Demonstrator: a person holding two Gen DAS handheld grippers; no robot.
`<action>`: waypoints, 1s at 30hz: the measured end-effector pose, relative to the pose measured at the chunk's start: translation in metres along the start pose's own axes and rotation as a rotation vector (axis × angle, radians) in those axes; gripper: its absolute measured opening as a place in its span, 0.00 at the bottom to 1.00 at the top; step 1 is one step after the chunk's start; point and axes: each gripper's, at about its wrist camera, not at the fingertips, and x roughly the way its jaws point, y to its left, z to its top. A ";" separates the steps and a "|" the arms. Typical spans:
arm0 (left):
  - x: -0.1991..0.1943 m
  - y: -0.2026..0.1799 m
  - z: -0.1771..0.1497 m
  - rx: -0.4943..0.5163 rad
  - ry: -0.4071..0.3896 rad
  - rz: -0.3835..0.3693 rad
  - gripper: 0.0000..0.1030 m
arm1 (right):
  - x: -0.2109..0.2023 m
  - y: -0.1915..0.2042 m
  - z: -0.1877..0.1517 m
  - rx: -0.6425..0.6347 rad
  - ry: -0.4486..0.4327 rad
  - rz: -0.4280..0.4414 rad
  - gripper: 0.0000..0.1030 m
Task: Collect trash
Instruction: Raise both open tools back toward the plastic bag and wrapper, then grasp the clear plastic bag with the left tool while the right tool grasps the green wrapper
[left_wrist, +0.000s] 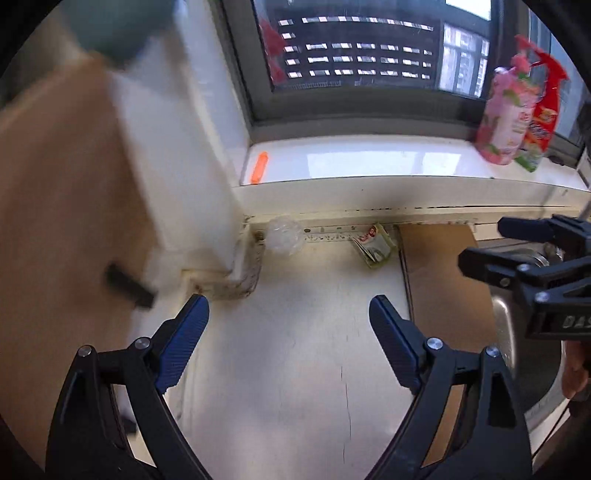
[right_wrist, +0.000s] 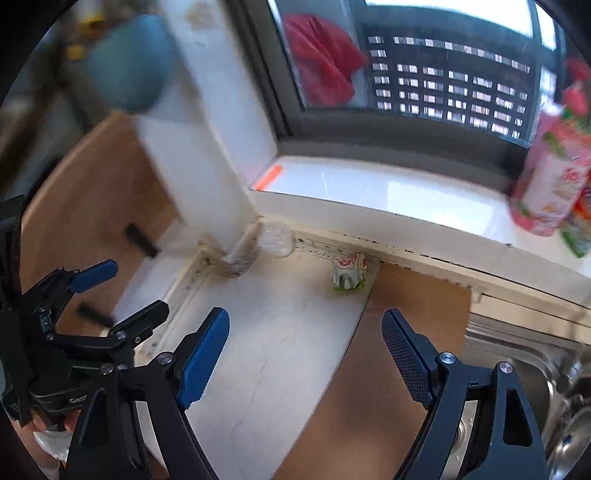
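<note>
Left wrist: both tools, left (left_wrist: 288, 310) and right (right_wrist: 304, 325), gape empty above bare countertop (left_wrist: 295, 369).

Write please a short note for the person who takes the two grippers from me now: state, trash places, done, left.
Left gripper: jaws open, nothing held.
Right gripper: jaws open, nothing held.
Trash: a crumpled clear plastic ball lies on the white counter at the back wall, near the corner. A crushed green and white packet lies further right, beside the brown board.
Done: nothing picked up yet.
Left: collect both pieces.
</note>
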 end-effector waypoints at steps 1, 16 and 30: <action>0.021 0.001 0.007 -0.004 0.020 -0.006 0.85 | 0.018 -0.009 0.008 0.009 0.017 -0.001 0.84; 0.183 0.029 0.028 -0.125 0.118 -0.059 0.83 | 0.199 -0.049 0.020 -0.039 0.129 -0.016 0.83; 0.224 0.015 0.033 -0.098 0.143 -0.050 0.83 | 0.260 -0.057 0.014 -0.061 0.146 -0.078 0.48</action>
